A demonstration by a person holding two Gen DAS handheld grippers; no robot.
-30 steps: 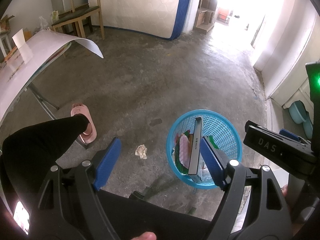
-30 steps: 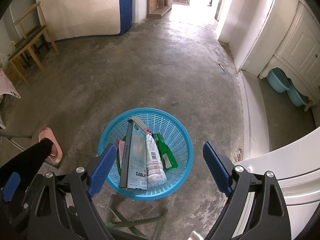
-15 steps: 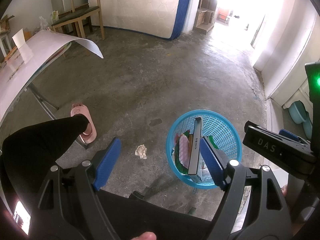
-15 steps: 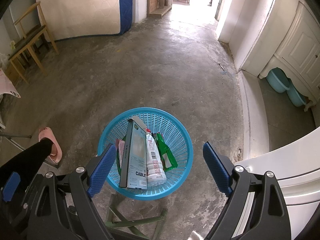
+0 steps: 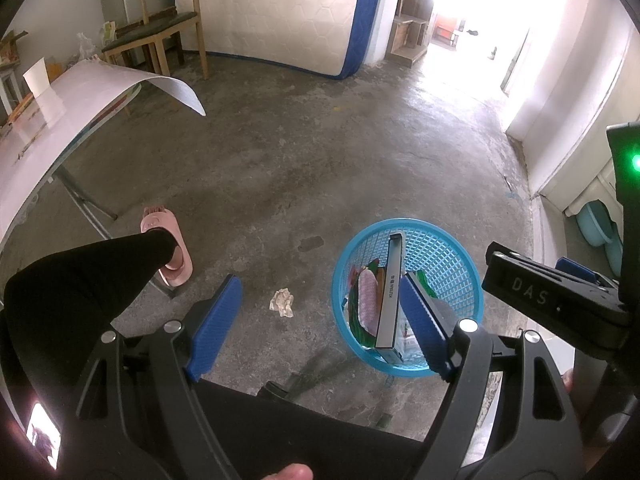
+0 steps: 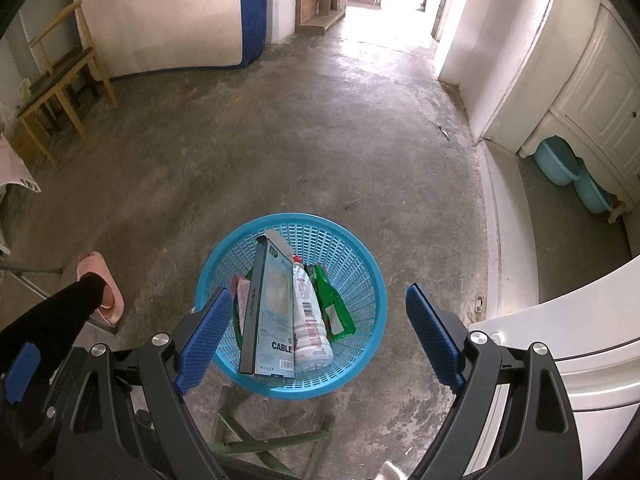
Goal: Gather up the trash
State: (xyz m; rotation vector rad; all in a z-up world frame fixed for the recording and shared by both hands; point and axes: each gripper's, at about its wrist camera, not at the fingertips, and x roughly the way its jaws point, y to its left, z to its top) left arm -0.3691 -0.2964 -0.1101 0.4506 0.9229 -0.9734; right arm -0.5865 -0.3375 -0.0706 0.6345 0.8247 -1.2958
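Note:
A blue mesh basket stands on the concrete floor and holds a cable box, a white bottle, a green wrapper and a pink item. It also shows in the left wrist view. A crumpled paper scrap lies on the floor left of the basket. My left gripper is open and empty, high above the scrap. My right gripper is open and empty, above the basket.
A person's black-clad leg with a pink slipper stands left of the scrap. A folding table with a white sheet is at far left. A wooden chair and a mattress stand at the back. Blue basins sit under a white cabinet at right.

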